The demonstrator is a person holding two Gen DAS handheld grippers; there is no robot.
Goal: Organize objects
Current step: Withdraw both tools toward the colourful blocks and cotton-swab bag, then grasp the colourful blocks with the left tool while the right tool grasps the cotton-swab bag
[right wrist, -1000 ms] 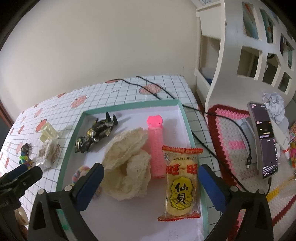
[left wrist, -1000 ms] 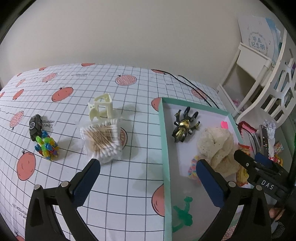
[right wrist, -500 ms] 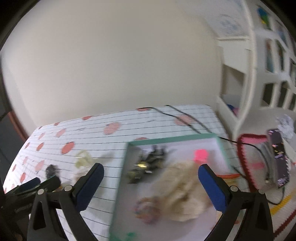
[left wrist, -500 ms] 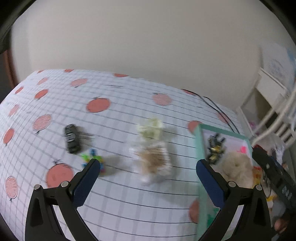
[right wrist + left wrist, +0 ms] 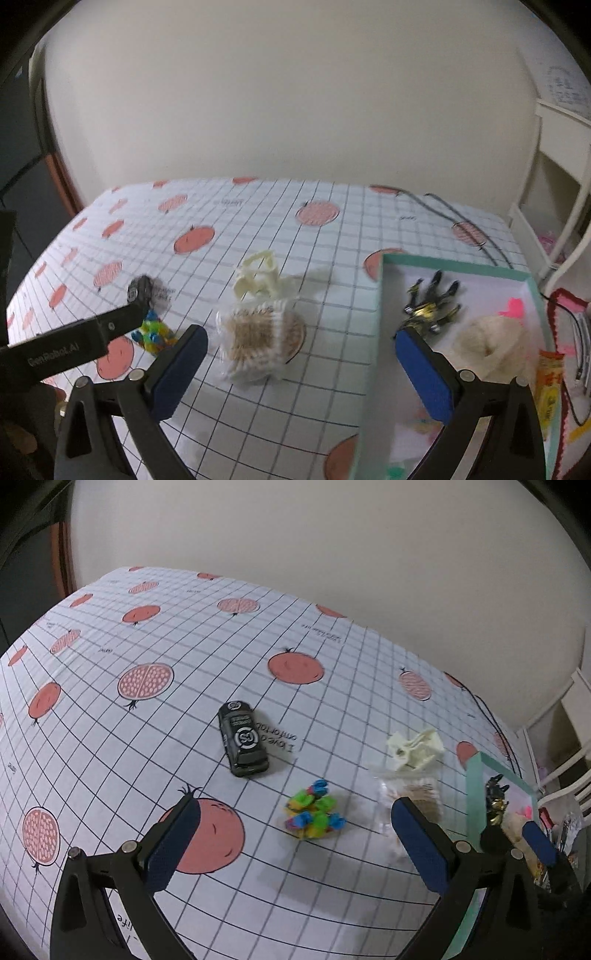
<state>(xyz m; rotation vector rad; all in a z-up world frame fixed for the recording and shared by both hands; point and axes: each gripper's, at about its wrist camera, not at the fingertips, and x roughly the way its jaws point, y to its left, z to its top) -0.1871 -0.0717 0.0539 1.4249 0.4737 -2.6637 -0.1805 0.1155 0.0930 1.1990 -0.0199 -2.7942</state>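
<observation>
My left hand-held gripper [image 5: 291,843] hangs open and empty over the counter [image 5: 110,738], the spiky multicolour toy [image 5: 314,810] just ahead between its pads, nearer than the black toy car [image 5: 243,738]; looks light, squashy, best pinched across its middle.

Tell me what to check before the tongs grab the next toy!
1. Left tongs open and empty: ok.
2. Right tongs open and empty: ok.
3. Colourful toy lies just ahead of the left tongs, nothing on top: ok.
4. Toy car sits apart from it: ok.
5. Tray has bare floor near its front: ok.
6. Right view is sharp enough to aim: not ok, blurred.
</observation>
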